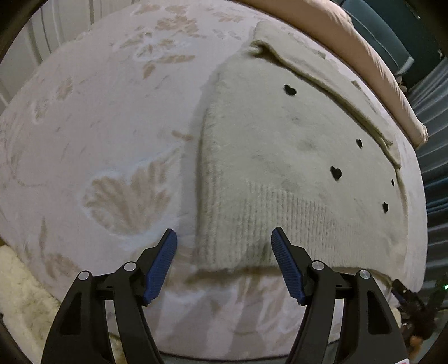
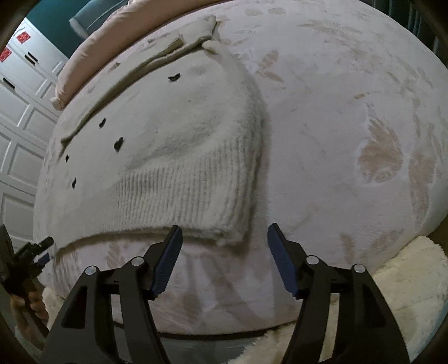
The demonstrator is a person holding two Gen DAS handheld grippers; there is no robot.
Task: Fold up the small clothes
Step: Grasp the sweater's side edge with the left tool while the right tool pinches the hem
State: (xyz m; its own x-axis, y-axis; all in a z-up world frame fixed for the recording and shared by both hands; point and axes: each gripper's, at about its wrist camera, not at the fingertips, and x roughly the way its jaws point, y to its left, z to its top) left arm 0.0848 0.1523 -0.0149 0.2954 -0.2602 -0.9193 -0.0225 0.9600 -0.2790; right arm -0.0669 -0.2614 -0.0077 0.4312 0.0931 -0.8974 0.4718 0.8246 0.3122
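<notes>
The cream sweater [image 1: 280, 145] lay on the bed [image 1: 98, 126], right of frame centre, one side apparently folded inward, hem unfolded. Both the left gripper [image 1: 224, 252] and right gripper [image 2: 224, 249] hovered apart, holding nothing, near its hem.

The bed [image 1: 98, 126] carries a pale plush cover with a tan leaf-and-flower pattern [image 1: 128, 201]; the cover drapes over the near edge. A pinkish-beige pillow or rolled quilt [image 1: 372, 64] lies along the far side of the bed. A cream shaggy rug [image 2: 406, 285] covers the floor at the foot of the bed. White panelled cabinet doors [image 2: 19, 117] stand at the left of the right wrist view, two bearing red square decorations [image 2: 23, 36]. A teal wall [image 2: 53, 16] rises behind them. A dark teal upholstered piece [image 1: 392, 36], possibly a headboard, sits beyond the pillow. White vertical bars [image 1: 56, 25] appear at the upper left. Lighting is dim and even.
</notes>
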